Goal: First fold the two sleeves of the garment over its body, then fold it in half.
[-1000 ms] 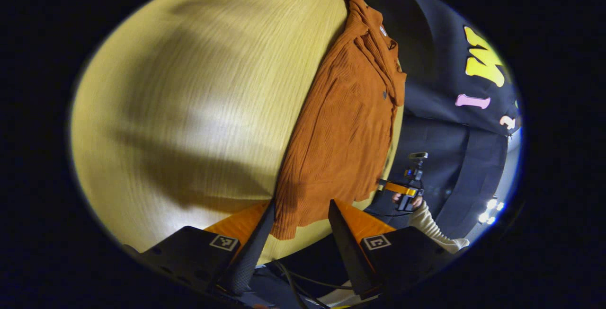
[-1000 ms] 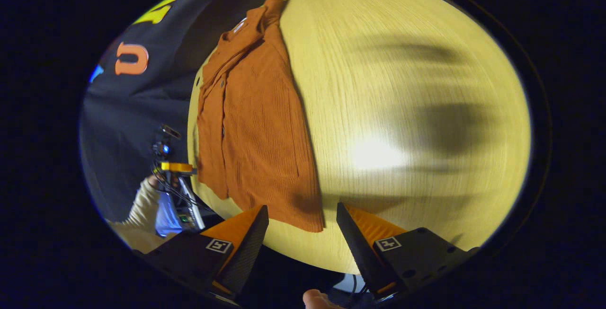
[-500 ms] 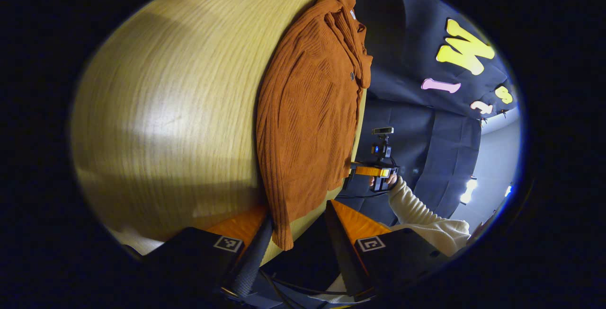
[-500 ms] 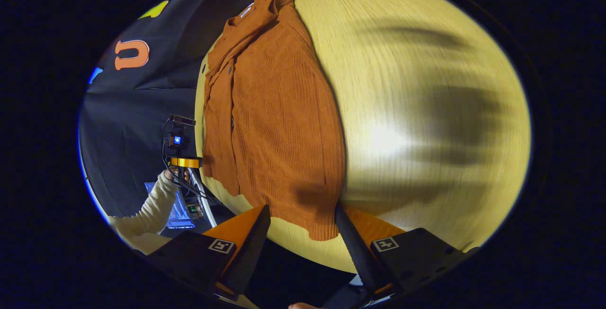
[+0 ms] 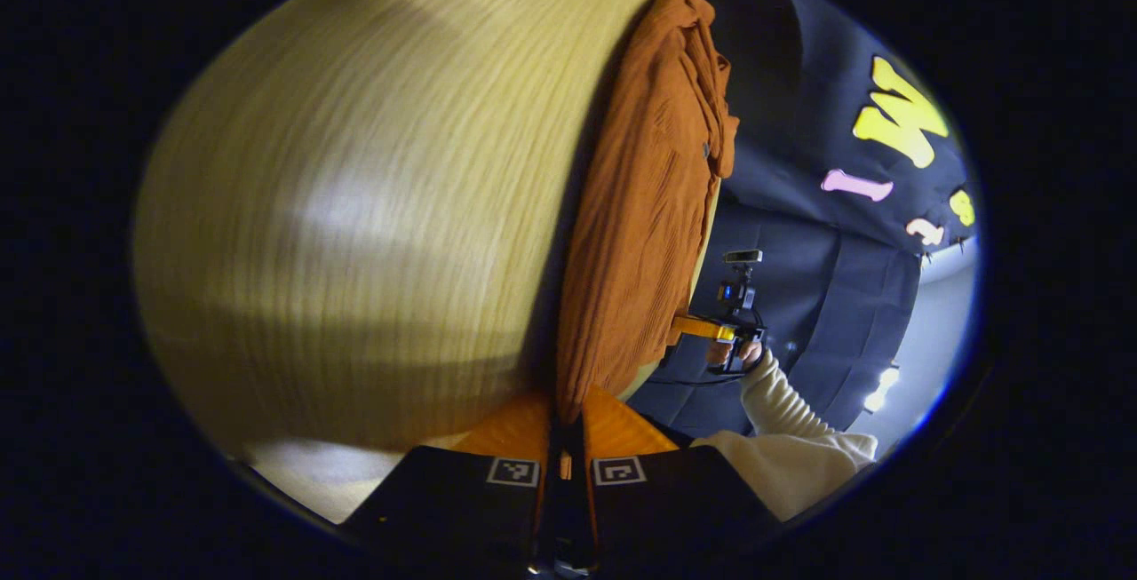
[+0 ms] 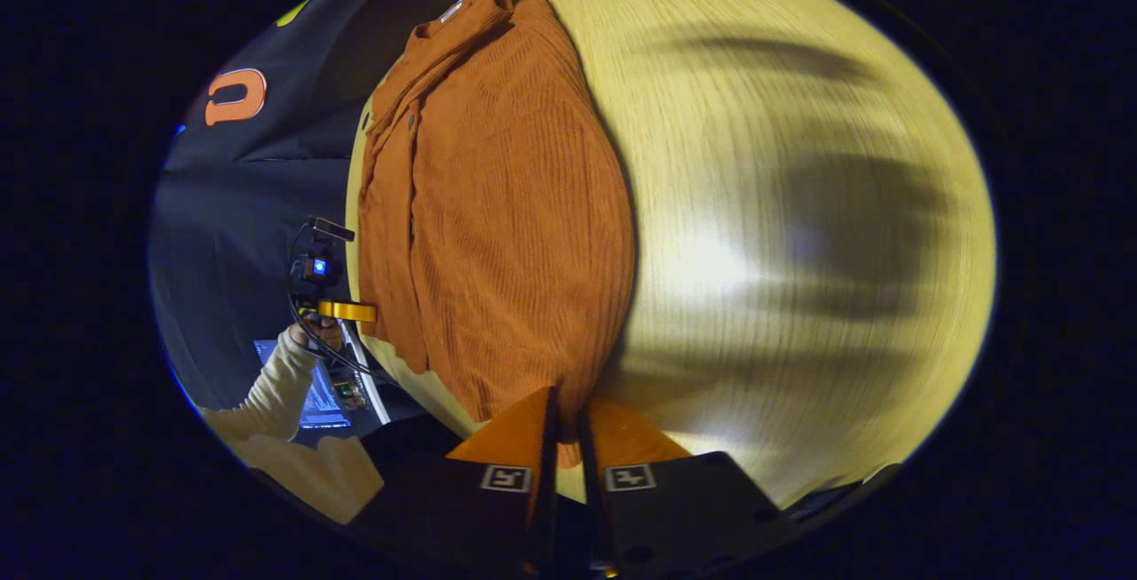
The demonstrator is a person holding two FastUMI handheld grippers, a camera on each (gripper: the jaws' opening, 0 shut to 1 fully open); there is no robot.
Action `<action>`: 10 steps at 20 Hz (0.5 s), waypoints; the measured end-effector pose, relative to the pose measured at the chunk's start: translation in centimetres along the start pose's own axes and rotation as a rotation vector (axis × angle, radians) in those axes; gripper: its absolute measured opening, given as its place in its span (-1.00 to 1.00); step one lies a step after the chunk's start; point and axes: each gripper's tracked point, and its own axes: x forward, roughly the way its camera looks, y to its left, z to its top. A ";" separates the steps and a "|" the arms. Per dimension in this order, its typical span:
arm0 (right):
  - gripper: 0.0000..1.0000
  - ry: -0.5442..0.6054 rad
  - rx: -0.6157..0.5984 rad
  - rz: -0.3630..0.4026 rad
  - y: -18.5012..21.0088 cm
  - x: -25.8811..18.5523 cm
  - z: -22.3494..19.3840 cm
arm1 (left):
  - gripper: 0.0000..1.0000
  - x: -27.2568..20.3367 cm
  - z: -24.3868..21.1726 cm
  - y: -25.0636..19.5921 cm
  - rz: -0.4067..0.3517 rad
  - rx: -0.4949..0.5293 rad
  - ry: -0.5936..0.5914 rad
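Left gripper view: one garment (image 5: 644, 234), rust-orange ribbed knit, laid on one pale wood surface (image 5: 355, 207) along its edge toward the booth wall. Long axis running from the near hem up to the collar at the far end. Left gripper (image 5: 568, 416) at the bottom with fingers pressed together on the near hem corner, cloth pinched between them. Farther off, the right gripper (image 5: 711, 331) at the garment's other hem corner, held by a hand (image 5: 735, 353) in a cream sleeve (image 5: 799, 438); finger state not discernible from here.

Right gripper view: same single garment (image 6: 497, 207) lying flat, collar at the far top, button line near its left edge. Right gripper (image 6: 567, 425) with fingers closed on the near hem corner, fabric clamped between them. Left gripper (image 6: 342, 309) seen beyond the surface (image 6: 782, 207) edge, beside the opposite hem corner.
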 end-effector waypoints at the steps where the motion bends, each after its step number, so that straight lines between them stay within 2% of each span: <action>1: -0.80 0.000 0.008 -0.004 0.0 0.2 0.1 | -0.85 1.2 -0.9 -0.1 -0.013 0.005 0.017; 3: -0.83 -0.020 -0.053 -0.021 0.1 0.0 0.3 | -0.92 1.1 -1.0 -1.1 0.000 0.010 0.012; 4: -0.92 -0.024 -0.071 -0.029 0.2 0.1 0.3 | -0.94 1.3 -0.8 -1.3 0.003 0.003 0.008; 6: -0.94 -0.041 -0.097 -0.047 0.2 0.1 0.4 | -0.94 1.2 -0.4 -1.2 0.041 0.001 -0.009; 8: -0.99 -0.067 -0.131 -0.064 0.2 -0.3 0.4 | -0.94 1.2 -0.1 -1.0 0.108 0.088 -0.050; 9: -0.99 -0.068 -0.138 -0.043 0.7 -0.6 -0.1 | -0.94 0.9 0.1 -1.4 0.129 0.142 -0.071; 10: -0.99 -0.086 -0.149 -0.039 1.0 -1.0 -0.1 | -0.94 0.6 0.2 -2.4 0.113 0.182 -0.081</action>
